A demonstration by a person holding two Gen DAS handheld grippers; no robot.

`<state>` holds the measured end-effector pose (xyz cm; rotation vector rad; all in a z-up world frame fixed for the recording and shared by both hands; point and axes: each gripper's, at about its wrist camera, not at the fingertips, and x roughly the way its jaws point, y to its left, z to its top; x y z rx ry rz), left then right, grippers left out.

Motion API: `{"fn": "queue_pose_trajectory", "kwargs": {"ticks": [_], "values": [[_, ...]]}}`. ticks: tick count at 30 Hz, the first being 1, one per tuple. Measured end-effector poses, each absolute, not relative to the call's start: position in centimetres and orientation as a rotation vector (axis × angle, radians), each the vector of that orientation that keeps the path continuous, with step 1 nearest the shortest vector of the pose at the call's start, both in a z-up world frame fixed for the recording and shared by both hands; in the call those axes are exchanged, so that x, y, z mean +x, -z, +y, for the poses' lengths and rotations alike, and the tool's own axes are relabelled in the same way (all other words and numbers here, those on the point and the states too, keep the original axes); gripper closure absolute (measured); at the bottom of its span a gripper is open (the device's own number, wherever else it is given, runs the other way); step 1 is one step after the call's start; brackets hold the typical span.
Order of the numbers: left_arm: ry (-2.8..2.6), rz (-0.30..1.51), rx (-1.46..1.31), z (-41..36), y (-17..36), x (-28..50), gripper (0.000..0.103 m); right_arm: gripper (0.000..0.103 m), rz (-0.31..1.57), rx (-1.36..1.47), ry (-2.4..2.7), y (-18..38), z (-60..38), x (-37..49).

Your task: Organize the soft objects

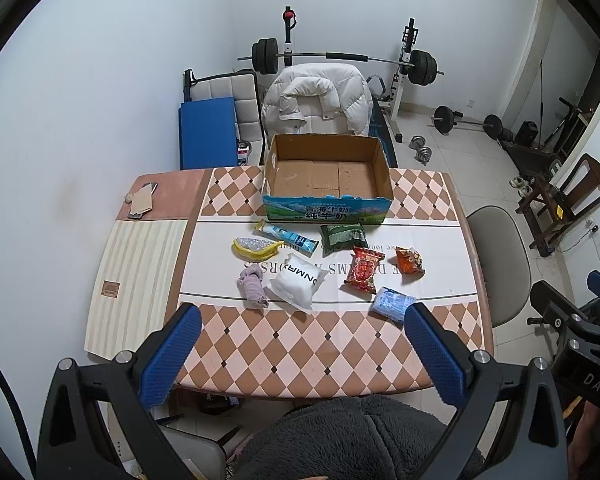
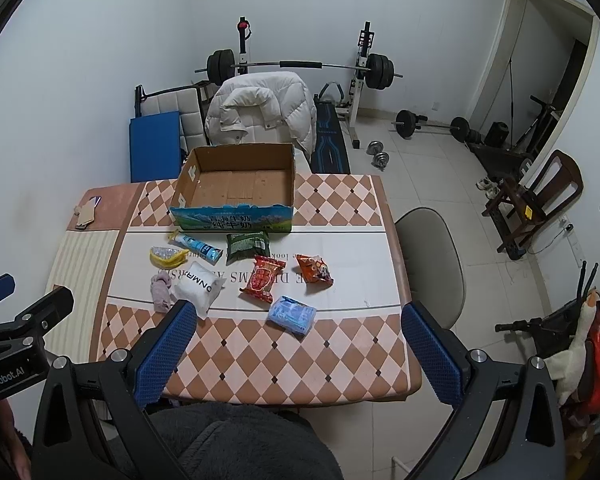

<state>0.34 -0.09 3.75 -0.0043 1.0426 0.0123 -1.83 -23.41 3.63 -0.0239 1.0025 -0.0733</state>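
Both grippers, left gripper (image 1: 302, 354) and right gripper (image 2: 298, 354), hang with fingers spread, holding nothing. The slick snack packets (image 1: 363, 275) could squirt free when pinched and miss the cardboard box (image 1: 327, 204).

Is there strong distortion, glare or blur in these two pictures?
Left wrist view: heavy fisheye bending, black corners, the table edge curves; light is soft and even, no glare. Right wrist view: same bending, the barbell bar bows; the cardboard box print is readable, nothing clearly blurred.

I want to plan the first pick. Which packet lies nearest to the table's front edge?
The light blue packet, in front of the red packet. It alone lies partly on the checkered border; the other packets lie farther back.
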Motion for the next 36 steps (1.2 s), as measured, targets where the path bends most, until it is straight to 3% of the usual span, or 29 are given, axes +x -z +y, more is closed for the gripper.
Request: {"fn": "queue_pose_trajectory", "kwargs": {"ticks": [36], "values": [[-0.014, 1.039, 0.019, 2.1, -2.3, 2.8, 0.0, 0.0, 1.009, -0.017, 0.056, -2.5, -22.3, 0.6]]}}
